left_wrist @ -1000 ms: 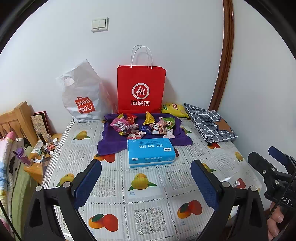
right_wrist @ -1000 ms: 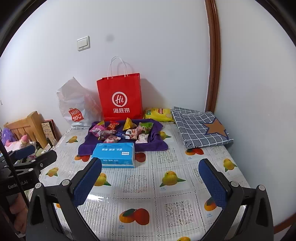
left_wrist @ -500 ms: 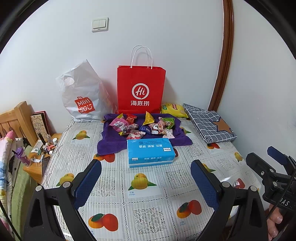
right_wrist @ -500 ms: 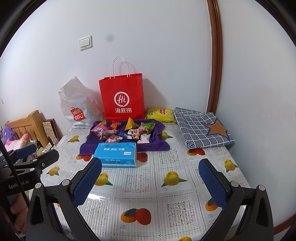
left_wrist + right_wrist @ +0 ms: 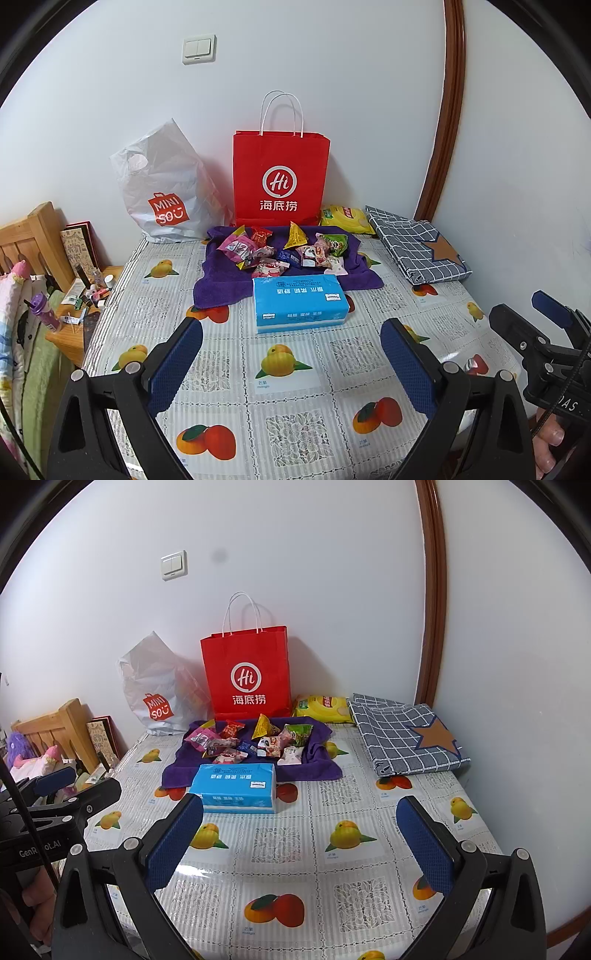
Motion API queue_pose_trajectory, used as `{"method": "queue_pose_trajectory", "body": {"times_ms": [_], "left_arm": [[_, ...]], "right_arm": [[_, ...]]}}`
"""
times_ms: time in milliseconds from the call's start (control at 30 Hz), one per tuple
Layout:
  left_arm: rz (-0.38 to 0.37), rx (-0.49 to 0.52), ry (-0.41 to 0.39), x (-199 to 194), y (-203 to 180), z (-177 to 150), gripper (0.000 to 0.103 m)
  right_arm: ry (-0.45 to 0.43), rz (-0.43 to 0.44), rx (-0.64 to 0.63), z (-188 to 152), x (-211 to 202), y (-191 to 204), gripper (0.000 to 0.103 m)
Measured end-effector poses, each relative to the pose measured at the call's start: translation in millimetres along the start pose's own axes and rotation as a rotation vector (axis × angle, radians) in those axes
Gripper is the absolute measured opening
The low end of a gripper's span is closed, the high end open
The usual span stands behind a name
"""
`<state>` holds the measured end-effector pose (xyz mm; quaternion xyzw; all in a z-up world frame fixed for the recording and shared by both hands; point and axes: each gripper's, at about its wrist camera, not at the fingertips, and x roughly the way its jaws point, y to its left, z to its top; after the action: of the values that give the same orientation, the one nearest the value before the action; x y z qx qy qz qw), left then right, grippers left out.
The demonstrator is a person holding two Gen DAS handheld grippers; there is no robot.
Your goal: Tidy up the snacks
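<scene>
Several small wrapped snacks point(image 5: 284, 251) point(image 5: 255, 740) lie heaped on a purple towel point(image 5: 218, 290) point(image 5: 317, 766) near the far side of the table. Behind them a red paper bag point(image 5: 281, 177) point(image 5: 246, 672) stands upright against the wall. A yellow chip bag point(image 5: 345, 219) point(image 5: 323, 707) lies to its right. My left gripper point(image 5: 291, 354) hangs open over the table's near part, well short of the snacks, with nothing in it. My right gripper point(image 5: 300, 834) is likewise open and empty, and appears at the far right of the left wrist view point(image 5: 524, 317).
A blue tissue pack point(image 5: 300, 304) point(image 5: 236, 788) lies just in front of the towel. A white plastic bag point(image 5: 166, 192) point(image 5: 155, 690) leans left of the red bag. Folded checked cloth point(image 5: 417, 243) point(image 5: 402, 734) sits at the right. The fruit-print tablecloth point(image 5: 288, 406) covers the table; a cluttered wooden nightstand point(image 5: 70, 325) is left.
Both views have shifted slightly, the right one drifting a little so the scene slides rightward. Both grippers stay open; nothing on the table has moved.
</scene>
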<state>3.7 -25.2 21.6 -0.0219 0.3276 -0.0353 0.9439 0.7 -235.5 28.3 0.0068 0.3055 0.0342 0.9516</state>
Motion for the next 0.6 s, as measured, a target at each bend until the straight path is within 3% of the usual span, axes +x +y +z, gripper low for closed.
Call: {"method": "queue_pose_trajectory", "body": {"times_ms": [600], "left_arm": [[0.001, -0.002, -0.001, 0.1, 0.0, -0.2, 0.098]], "right_arm": [[0.0, 0.013, -0.003, -1.0, -1.1, 1.6, 0.103]]}}
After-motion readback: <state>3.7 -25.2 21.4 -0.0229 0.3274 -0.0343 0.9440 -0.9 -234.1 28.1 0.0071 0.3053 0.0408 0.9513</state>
